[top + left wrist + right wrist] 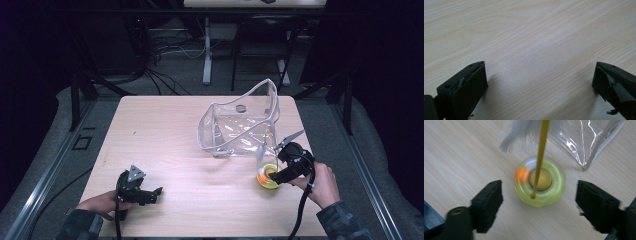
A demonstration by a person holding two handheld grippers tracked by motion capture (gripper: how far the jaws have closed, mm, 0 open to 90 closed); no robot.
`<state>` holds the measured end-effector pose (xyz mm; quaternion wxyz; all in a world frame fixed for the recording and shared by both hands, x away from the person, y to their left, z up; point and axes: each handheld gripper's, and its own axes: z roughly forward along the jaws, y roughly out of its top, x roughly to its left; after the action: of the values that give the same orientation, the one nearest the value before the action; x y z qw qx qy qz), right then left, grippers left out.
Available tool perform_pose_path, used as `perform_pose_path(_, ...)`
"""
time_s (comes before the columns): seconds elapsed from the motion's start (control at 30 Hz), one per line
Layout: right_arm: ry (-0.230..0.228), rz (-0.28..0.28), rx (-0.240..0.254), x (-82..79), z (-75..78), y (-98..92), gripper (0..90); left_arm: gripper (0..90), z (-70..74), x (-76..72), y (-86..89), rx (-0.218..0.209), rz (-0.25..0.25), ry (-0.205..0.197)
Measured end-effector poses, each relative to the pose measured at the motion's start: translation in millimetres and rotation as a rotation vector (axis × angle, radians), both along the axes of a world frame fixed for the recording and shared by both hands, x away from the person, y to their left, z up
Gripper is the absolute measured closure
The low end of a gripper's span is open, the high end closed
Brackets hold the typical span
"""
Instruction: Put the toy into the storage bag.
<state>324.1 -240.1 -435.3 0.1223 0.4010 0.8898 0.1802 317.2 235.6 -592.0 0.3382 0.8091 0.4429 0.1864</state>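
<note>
Gripper lines up on yellow ring toy beside clear pouch

Jaws of the right gripper [537, 206] stand apart on either side of a translucent yellow-green ring-shaped toy with an orange ball inside [540, 181], not pressing on it, as the toy sits on the pale wooden table [165, 150] just beside the corner of a clear plastic zip pouch [240, 122]. A thin yellow rod with a white feathery tuft [541, 152] rises from the toy's centre towards the camera. The likely step is a grasp of the toy: it would go best with the jaws centred across the ring's widest part, lowered past the rod without brushing it, and kept clear of the pouch's edge before they squeeze. At the table's near left the left gripper [137, 187] rests in the person's hand, jaws wide apart over bare wood.
</note>
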Motion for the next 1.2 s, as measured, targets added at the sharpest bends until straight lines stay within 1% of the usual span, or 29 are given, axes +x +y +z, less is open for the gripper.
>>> perform_pose_path(0.03, 0.0, 0.0, 0.0, 0.0, 0.0, 0.0, 27.2, 0.0, 0.0, 0.0, 0.0, 0.0, 0.0, 0.0)
perform_pose_path(0.07, -0.004, 0.008, 0.002, 0.4, 3.5, 2.0, 35.3, 0.0, 0.0, 0.0, 0.1, 0.0, -0.001, 0.001)
perform_pose_path(0.1, -0.005, 0.01, -0.007, 0.5, 5.5, 2.9, 39.3, 0.0, 0.0, 0.0, 0.0, 0.001, 0.0, 0.0)
perform_pose_path(0.13, -0.005, 0.01, -0.007, 0.5, 5.5, 2.9, 39.3, 0.0, 0.0, 0.0, 0.0, 0.001, 0.0, 0.0)
perform_pose_path(0.17, -0.014, 0.012, -0.005, 0.6, 8.8, 4.2, 45.8, 0.0, 0.0, 0.0, 0.0, 0.001, 0.0, 0.0)
perform_pose_path(0.2, -0.013, 0.017, -0.018, 1.2, 10.7, 4.7, 47.5, 0.0, 0.0, 0.0, 0.0, 0.001, 0.0, 0.0)
perform_pose_path(0.23, -0.013, 0.017, -0.018, 1.2, 10.7, 4.7, 47.5, 0.0, 0.0, 0.0, 0.0, 0.001, 0.0, 0.0)
perform_pose_path(0.27, -0.017, 0.018, -0.017, 1.8, 11.6, 5.4, 49.6, 0.0, 0.0, 0.0, 0.0, 0.001, 0.0, 0.0)
perform_pose_path(0.3, -0.011, 0.025, -0.024, 3.0, 13.2, 7.3, 54.1, 0.0, 0.0, 0.0, 0.0, 0.001, 0.0, 0.0)
perform_pose_path(0.33, -0.011, 0.025, -0.024, 3.0, 13.2, 7.3, 54.1, 0.0, 0.0, 0.0, 0.0, 0.001, 0.0, 0.0)
perform_pose_path(0.37, -0.01, 0.034, -0.03, 4.3, 14.5, 8.9, 56.9, 0.0, 0.1, 0.0, 0.1, 0.001, 0.0, 0.0)
perform_pose_path(0.43, -0.02, 0.029, -0.039, 4.0, 16.3, 10.8, 61.6, 0.0, 0.0, 0.0, 0.0, 0.001, 0.0, 0.0)
perform_pose_path(0.5, -0.024, 0.031, -0.046, 3.4, 19.2, 11.8, 63.3, 0.0, 0.0, 0.0, 0.1, 0.0, -0.001, 0.001)
perform_pose_path(0.53, -0.029, 0.03, -0.036, 3.1, 20.8, 11.8, 63.7, 0.0, 0.0, 0.0, 0.1, 0.0, -0.001, 0.001)
perform_pose_path(0.6, -0.032, 0.03, -0.045, 3.4, 23.2, 11.3, 65.8, 0.0, 0.0, 0.0, 0.0, 0.001, 0.0, -0.001)
perform_pose_path(0.67, -0.033, 0.026, -0.039, 4.0, 23.6, 11.5, 66.8, 0.0, 0.0, 0.0, 0.0, 0.001, 0.0, 0.0)
perform_pose_path(0.7, -0.038, 0.026, -0.036, 5.6, 24.7, 11.5, 71.2, 0.0, 0.0, 0.0, 0.1, 0.0, 0.0, 0.001)
perform_pose_path(0.73, -0.045, 0.029, -0.05, 6.1, 26.0, 11.9, 75.8, 0.0, 0.0, 0.0, 0.1, 0.0, 0.0, 0.001)
perform_pose_path(0.77, -0.056, 0.029, -0.036, 5.8, 26.3, 12.7, 79.4, 0.0, 0.0, 0.0, 0.0, 0.001, 0.0, 0.0)
perform_pose_path(0.8, -0.056, 0.029, -0.036, 5.8, 26.3, 12.7, 79.4, 0.0, 0.0, 0.0, 0.0, 0.001, 0.0, 0.0)
perform_pose_path(0.83, -0.052, 0.043, -0.052, 6.5, 27.5, 13.3, 81.9, 0.0, 0.0, 0.0, 0.0, 0.001, 0.0, 0.0)
perform_pose_path(0.87, -0.056, 0.043, -0.058, 6.7, 27.7, 14.1, 84.7, 0.0, 0.0, 0.0, 0.0, 0.001, 0.0, 0.0)
perform_pose_path(0.93, -0.053, 0.046, -0.056, 7.7, 27.4, 14.7, 87.5, 0.0, 0.0, 0.0, 0.0, 0.001, 0.0, 0.0)
perform_pose_path(1.03, -0.059, 0.044, -0.067, 8.3, 28.0, 15.4, 88.3, 0.0, 0.0, 0.0, 0.0, 0.001, 0.0, 0.0)
perform_pose_path(1.07, -0.063, 0.036, -0.058, 8.4, 27.8, 15.5, 88.3, 0.0, 0.0, -0.1, 0.0, 0.0, 0.0, 0.0)
perform_pose_path(1.13, -0.061, 0.034, -0.062, 9.9, 29.0, 14.4, 88.4, 0.0, 0.0, -0.1, 0.0, 0.0, 0.001, 0.001)
perform_pose_path(1.17, -0.056, 0.033, -0.049, 11.1, 29.6, 13.1, 88.4, 0.0, 0.0, 0.0, -0.1, -0.001, 0.001, 0.0)
perform_pose_path(1.2, -0.056, 0.033, -0.049, 11.1, 29.6, 13.1, 88.4, 0.0, 0.0, 0.0, -0.1, -0.001, 0.001, 0.0)
